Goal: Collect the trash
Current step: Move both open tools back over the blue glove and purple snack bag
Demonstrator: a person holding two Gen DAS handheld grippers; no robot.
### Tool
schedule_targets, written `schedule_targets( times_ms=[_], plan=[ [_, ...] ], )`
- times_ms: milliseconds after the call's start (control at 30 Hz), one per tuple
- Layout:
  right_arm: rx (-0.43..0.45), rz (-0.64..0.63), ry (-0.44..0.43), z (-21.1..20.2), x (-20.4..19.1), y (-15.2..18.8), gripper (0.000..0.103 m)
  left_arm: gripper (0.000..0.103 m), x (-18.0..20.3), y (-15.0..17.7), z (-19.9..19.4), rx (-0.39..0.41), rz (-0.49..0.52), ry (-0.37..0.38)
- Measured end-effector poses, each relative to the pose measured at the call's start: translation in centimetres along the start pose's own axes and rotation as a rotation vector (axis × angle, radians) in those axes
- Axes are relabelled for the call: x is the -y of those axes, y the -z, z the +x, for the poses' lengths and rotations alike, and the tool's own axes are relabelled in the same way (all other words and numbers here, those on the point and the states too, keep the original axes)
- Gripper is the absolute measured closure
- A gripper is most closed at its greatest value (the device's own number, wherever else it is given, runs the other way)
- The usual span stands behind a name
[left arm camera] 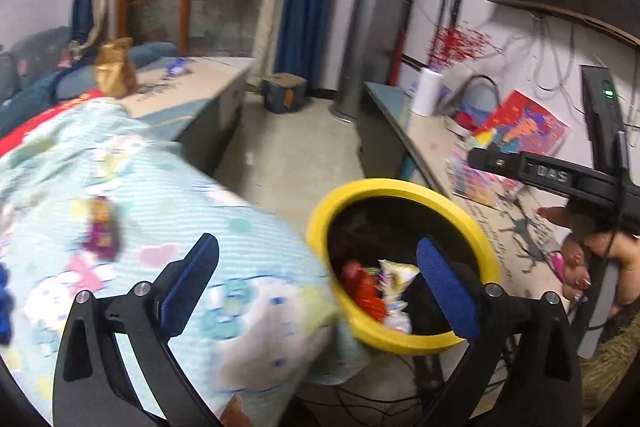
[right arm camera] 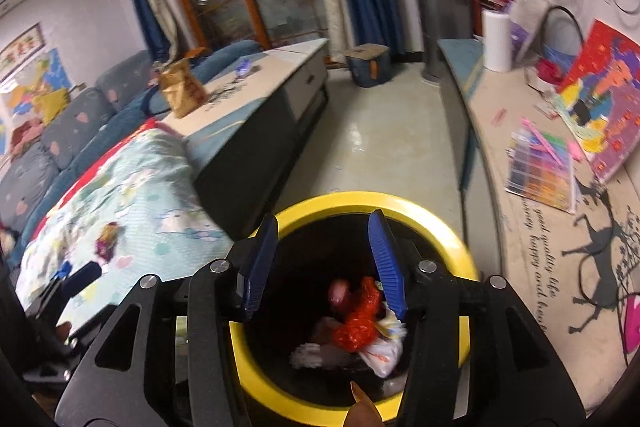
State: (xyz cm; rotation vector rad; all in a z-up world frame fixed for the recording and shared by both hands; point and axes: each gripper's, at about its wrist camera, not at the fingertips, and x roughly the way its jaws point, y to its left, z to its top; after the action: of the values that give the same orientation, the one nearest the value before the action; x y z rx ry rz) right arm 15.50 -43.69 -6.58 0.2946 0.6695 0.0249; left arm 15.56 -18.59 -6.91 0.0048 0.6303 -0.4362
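A yellow-rimmed bin [left arm camera: 362, 187] [right arm camera: 452, 231] stands on the floor between the bed and a low bench. Inside lie a red crumpled wrapper [right arm camera: 360, 323] [left arm camera: 362, 287] and white wrappers [right arm camera: 382, 353]. My right gripper [right arm camera: 324, 263] is open and empty directly over the bin's mouth. My left gripper [left arm camera: 316, 279] is open and empty, spanning the bed's edge and the bin's rim. A purple wrapper [left arm camera: 103, 229] [right arm camera: 107, 239] lies on the light-blue patterned blanket [left arm camera: 168, 195] [right arm camera: 140, 179], ahead and left of the left gripper.
A brown paper bag [right arm camera: 182, 87] [left arm camera: 114, 71] and a small blue wrapper [right arm camera: 243, 67] sit on the low table [right arm camera: 288, 63]. The bench at right holds a paper roll [right arm camera: 496, 41], colourful books [right arm camera: 544, 171] and a painting [right arm camera: 600, 99]. A box [right arm camera: 368, 65] stands on the floor.
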Motion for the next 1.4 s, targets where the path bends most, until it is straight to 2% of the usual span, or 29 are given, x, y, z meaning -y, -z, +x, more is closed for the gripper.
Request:
schedule_targets(
  times_ms=[33,467,800,1067,1400],
  plan=[
    [0.003,-0.014,-0.015,-0.1,-0.7,0.0,0.054,0.007,-0.5,0.0,-0.5,0.007,-0.006,-0.019],
    [0.019,-0.212,-0.21,-1.0,-11.2,1.1,0.048,0.007,-7.8,0.4,-7.8,0.113,-0.078,-0.272],
    [-0.005,-0.328,-0.264,-0.3,-18.0,1.8,0.048,0.007,-14.6,1.9,-12.4,0.165,-0.18,-0.425],
    [-0.03,-0.381,-0.309,1.0,-21.6,2.6,0.048,0.007,-18.1,3.0,-14.0,0.175,-0.265,-0.474],
    [-0.091,-0.382,-0.311,4.7,-24.0,2.6,0.048,0.007,-21.8,4.5,-13.5,0.119,-0.361,-0.494]
  ],
)
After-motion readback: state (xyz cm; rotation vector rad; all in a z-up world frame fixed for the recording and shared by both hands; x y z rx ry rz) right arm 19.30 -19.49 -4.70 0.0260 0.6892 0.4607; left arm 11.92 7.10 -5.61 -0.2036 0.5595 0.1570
